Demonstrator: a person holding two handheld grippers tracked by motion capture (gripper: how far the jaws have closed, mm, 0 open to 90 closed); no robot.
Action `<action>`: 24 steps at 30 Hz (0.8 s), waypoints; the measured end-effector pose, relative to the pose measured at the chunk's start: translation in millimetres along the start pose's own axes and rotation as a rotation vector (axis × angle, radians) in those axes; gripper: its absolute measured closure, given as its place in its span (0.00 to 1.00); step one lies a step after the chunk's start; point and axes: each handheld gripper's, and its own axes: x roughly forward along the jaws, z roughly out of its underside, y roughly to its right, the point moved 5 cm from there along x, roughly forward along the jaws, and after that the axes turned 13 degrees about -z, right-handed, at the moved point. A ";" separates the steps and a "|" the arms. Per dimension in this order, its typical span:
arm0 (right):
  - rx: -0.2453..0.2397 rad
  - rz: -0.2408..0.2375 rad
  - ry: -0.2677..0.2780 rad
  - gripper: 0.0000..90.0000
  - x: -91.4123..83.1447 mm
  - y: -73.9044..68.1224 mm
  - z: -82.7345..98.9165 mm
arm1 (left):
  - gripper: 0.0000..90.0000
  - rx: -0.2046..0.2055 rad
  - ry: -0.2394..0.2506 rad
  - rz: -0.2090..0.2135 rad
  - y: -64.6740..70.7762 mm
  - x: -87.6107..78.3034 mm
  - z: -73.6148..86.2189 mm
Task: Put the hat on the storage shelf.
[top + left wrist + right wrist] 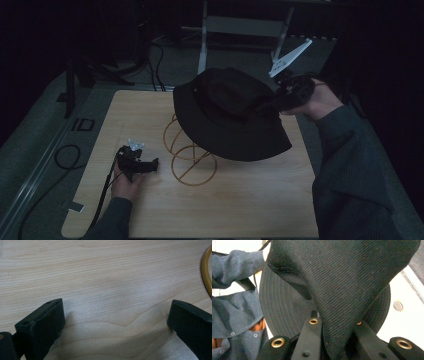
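A black bucket hat hangs tilted over a gold wire stand on the wooden table. My right gripper is shut on the hat's crown at its right side. In the right gripper view the crown fabric is pinched between the jaws, with the stitched brim behind it. My left gripper rests low on the table just left of the stand's base ring. Its jaws stand wide open over bare wood, with the gold ring's edge at the far right.
A black cable loops on the floor left of the table. A metal frame stands beyond the far edge. A person's grey sleeve appears behind the hat in the right gripper view.
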 end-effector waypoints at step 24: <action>-0.014 -0.025 -0.022 0.96 31.3 6.0 -18.3 | 0.02 -0.001 0.000 0.001 0.1 0.0 0.0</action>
